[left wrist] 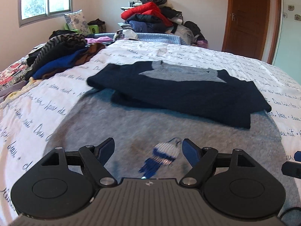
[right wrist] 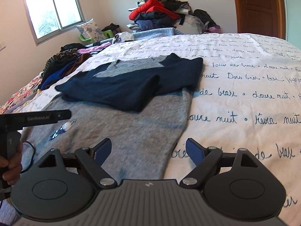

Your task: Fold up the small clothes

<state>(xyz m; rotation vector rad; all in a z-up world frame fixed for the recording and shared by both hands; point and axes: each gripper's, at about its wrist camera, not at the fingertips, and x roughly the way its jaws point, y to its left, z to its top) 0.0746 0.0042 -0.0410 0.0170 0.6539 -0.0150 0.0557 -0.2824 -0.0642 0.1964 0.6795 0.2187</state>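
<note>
Grey-and-navy sweater [left wrist: 169, 94]: sleeves folded in. Left gripper [left wrist: 148, 150], right gripper [right wrist: 148, 150]: fingers wide apart, empty, above hem. Next, likely: grasp hem, fold toward collar.

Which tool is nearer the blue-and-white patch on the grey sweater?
Left. The left tool hangs open right over the blue-and-white patch, which shows between its fingers. The right tool, also open, sits over the grey sweater's right edge, with the patch off to its left.

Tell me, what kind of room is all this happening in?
Most likely a bedroom in a home. A bed with a script-printed cover fills the view, a grey and navy sweater lies spread on it, and clothes are piled against the far wall by a wooden door.
</note>
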